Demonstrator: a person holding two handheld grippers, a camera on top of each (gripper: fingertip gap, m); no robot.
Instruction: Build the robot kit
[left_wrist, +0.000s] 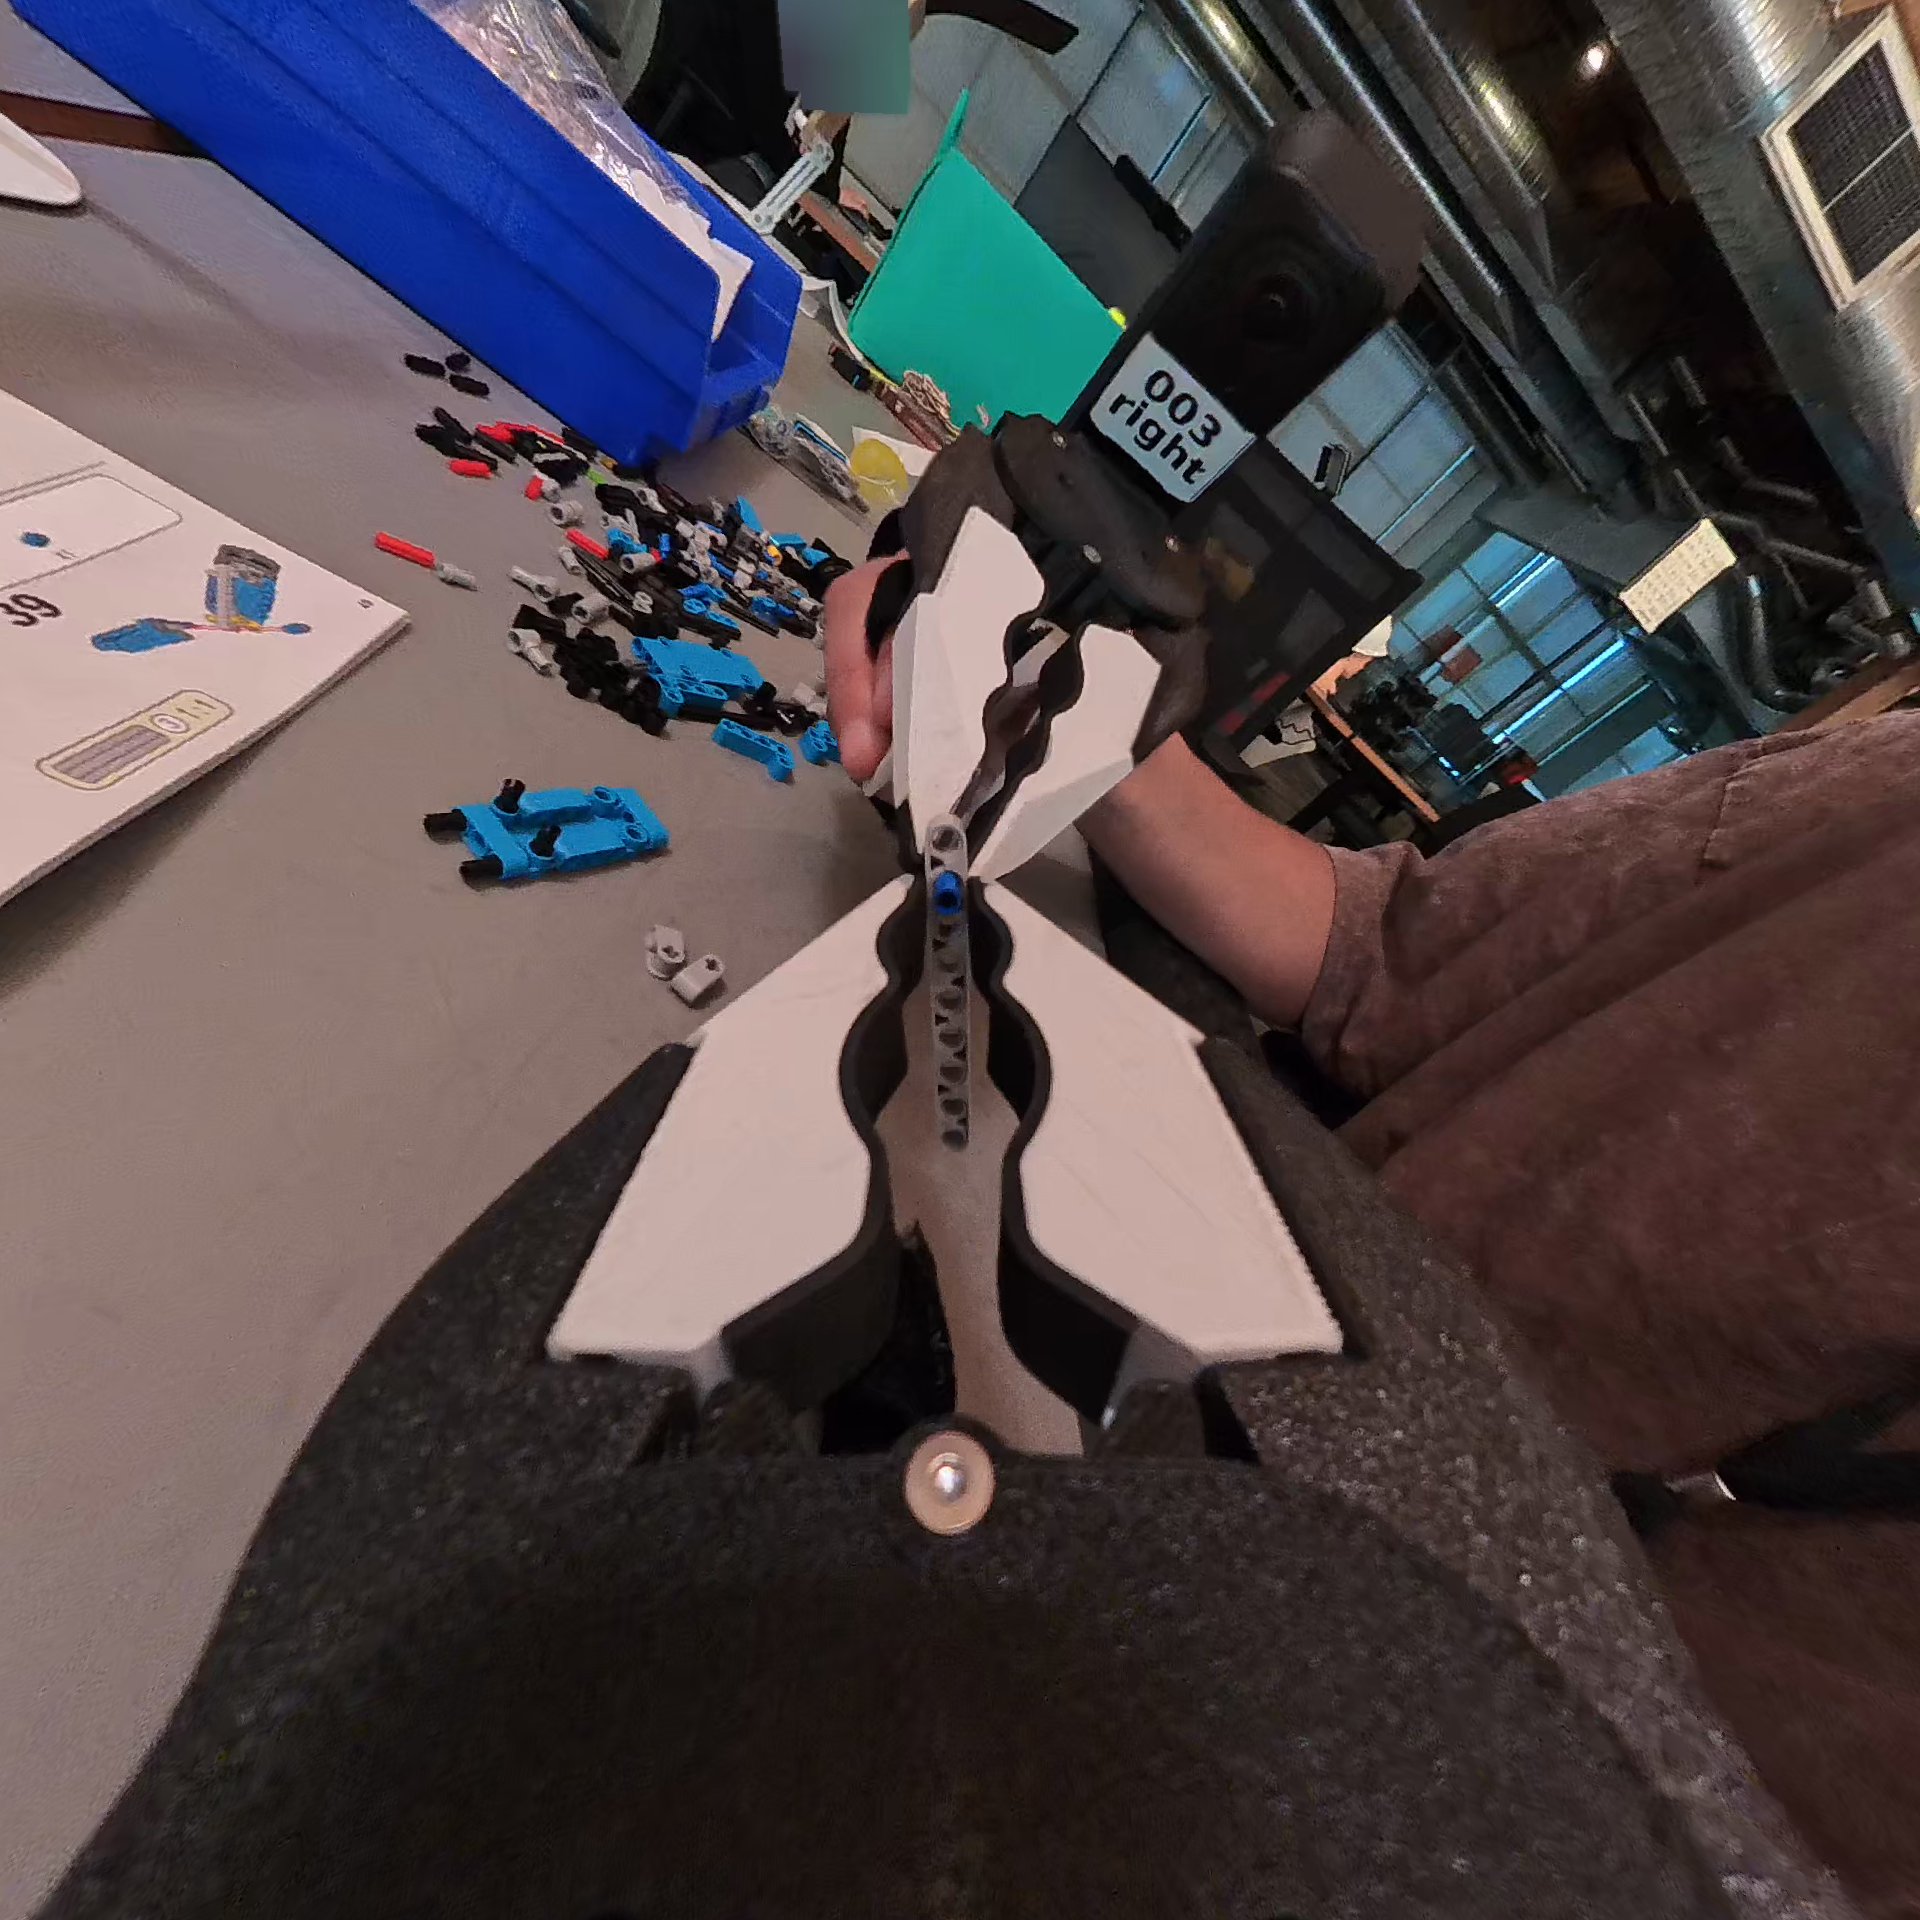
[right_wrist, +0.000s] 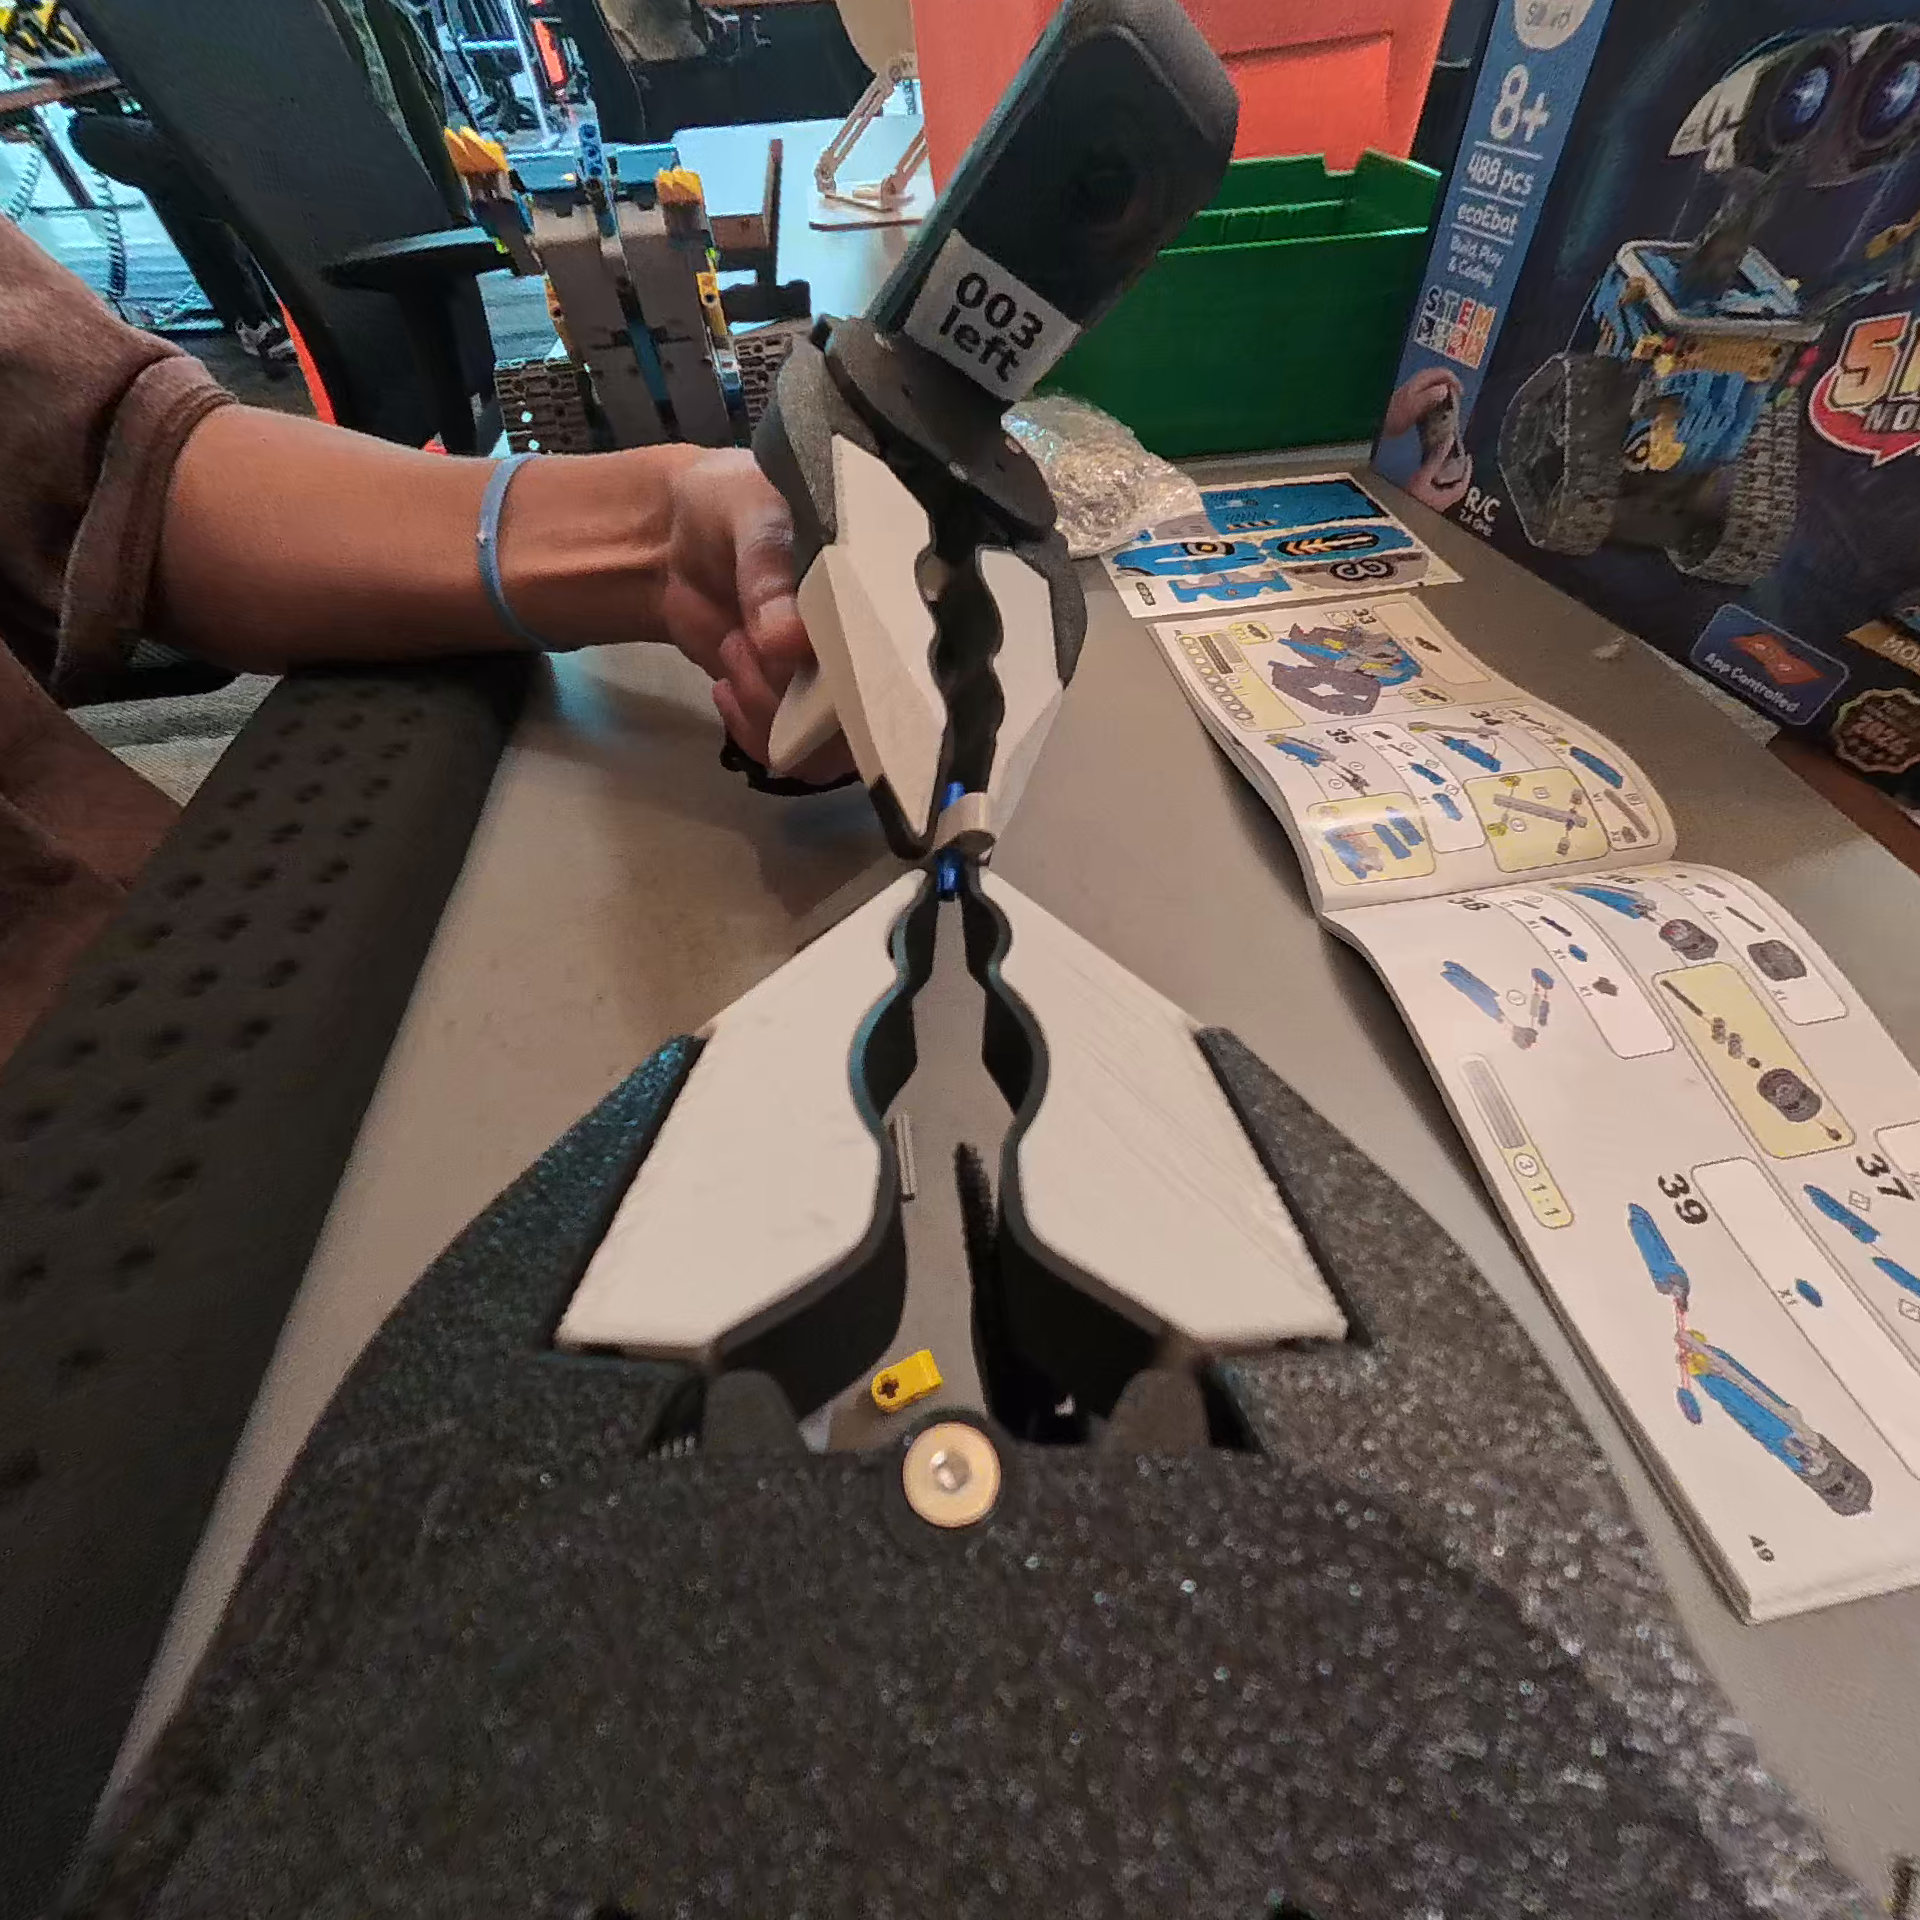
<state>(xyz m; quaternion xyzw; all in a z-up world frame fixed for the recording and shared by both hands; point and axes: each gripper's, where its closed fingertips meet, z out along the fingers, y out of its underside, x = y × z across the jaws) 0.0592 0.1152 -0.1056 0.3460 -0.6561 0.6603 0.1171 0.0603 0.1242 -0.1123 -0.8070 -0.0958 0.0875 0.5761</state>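
My left gripper (left_wrist: 943, 883) is shut on a long grey beam (left_wrist: 948, 1029) with holes, which lies lengthwise between its fingers above the grey table (left_wrist: 312, 1039). A small blue pin (left_wrist: 943, 891) sits in the beam near its far end. My right gripper (left_wrist: 961, 831) faces it tip to tip and touches that end. In the right wrist view my right gripper (right_wrist: 943, 883) is shut on the blue pin (right_wrist: 947, 871). The left gripper (right_wrist: 951, 831) opposite holds the grey beam's end (right_wrist: 977, 821). A hand holds each gripper.
A pile of small black, blue and grey parts (left_wrist: 675, 613), a blue part with black pins (left_wrist: 551, 826) and two grey connectors (left_wrist: 686, 966) lie on the table. A blue bin (left_wrist: 416, 208), an open instruction booklet (right_wrist: 1558, 1039), a product box (right_wrist: 1662, 364) and a green bin (right_wrist: 1247, 301) stand around. Only a small space, under 4 cm, lies between the two pairs of fingers.
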